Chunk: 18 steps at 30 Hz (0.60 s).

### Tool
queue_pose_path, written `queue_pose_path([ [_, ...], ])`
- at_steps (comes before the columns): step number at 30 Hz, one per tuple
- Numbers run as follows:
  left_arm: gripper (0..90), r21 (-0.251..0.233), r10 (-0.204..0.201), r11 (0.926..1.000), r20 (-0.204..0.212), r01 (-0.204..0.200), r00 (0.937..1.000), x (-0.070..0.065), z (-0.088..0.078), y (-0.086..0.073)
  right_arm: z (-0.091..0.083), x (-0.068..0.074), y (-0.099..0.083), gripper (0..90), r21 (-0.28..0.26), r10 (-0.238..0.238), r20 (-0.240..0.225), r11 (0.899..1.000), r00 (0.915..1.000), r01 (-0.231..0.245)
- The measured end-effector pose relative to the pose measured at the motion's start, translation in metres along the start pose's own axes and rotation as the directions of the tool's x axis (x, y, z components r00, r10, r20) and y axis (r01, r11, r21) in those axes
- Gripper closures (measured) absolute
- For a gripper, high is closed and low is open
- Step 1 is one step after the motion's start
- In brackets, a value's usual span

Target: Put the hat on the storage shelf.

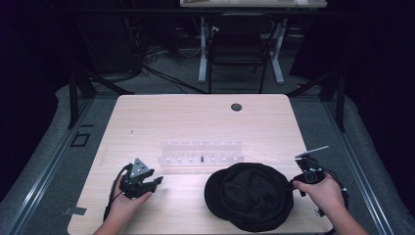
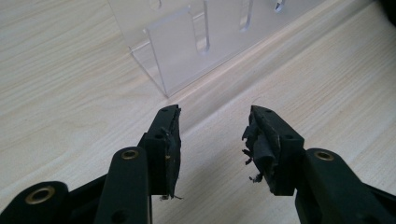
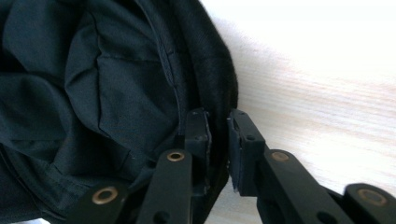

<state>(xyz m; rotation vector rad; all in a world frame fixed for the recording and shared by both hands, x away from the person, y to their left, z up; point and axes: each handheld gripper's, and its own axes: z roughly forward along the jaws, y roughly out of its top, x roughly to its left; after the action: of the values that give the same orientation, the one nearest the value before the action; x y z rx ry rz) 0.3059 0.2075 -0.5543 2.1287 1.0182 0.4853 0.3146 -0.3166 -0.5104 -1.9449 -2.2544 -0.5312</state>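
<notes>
One black hat (image 1: 250,196), two tools.

No text, label, brand, number or sign can be read anywhere.

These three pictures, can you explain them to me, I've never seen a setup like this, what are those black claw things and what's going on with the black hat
No robot here: a person sits at a wooden table and holds a hand-operated gripper in each hand. Each gripper has two black jaws and its own small camera.

The high view looks down from above the person. The left gripper is at the left, the right gripper at the right.

The left gripper view looks along that gripper's jaws. They stand open over bare wood with nothing between them, pointing toward a clear plastic rack.

The right gripper view looks along the other gripper's jaws. They straddle the rim of a black hat, which lies opening-up on the table. One jaw is inside, one outside, and a narrow gap shows, so I can't tell if they pinch it.

The rack and a small dark round hole are also on the table.
</notes>
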Motion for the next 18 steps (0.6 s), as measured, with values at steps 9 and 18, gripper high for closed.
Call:
queue_pose_path([
  [9, 54.0, 0.001, 0.001, 1.0000, 0.000, -0.001, 1.0000, 0.000, 0.001, 0.000, 0.010, -0.010, -0.001, 72.8, 0.027, 0.071, -0.040, 0.997, 0.9967, -0.070],
  [18, 54.0, 0.001, -0.001, 1.0000, -0.001, 0.001, 1.0000, 0.000, 0.001, 0.000, 0.015, -0.009, 0.003, 81.5, 0.080, 0.054, -0.043, 0.996, 0.9976, -0.051],
])
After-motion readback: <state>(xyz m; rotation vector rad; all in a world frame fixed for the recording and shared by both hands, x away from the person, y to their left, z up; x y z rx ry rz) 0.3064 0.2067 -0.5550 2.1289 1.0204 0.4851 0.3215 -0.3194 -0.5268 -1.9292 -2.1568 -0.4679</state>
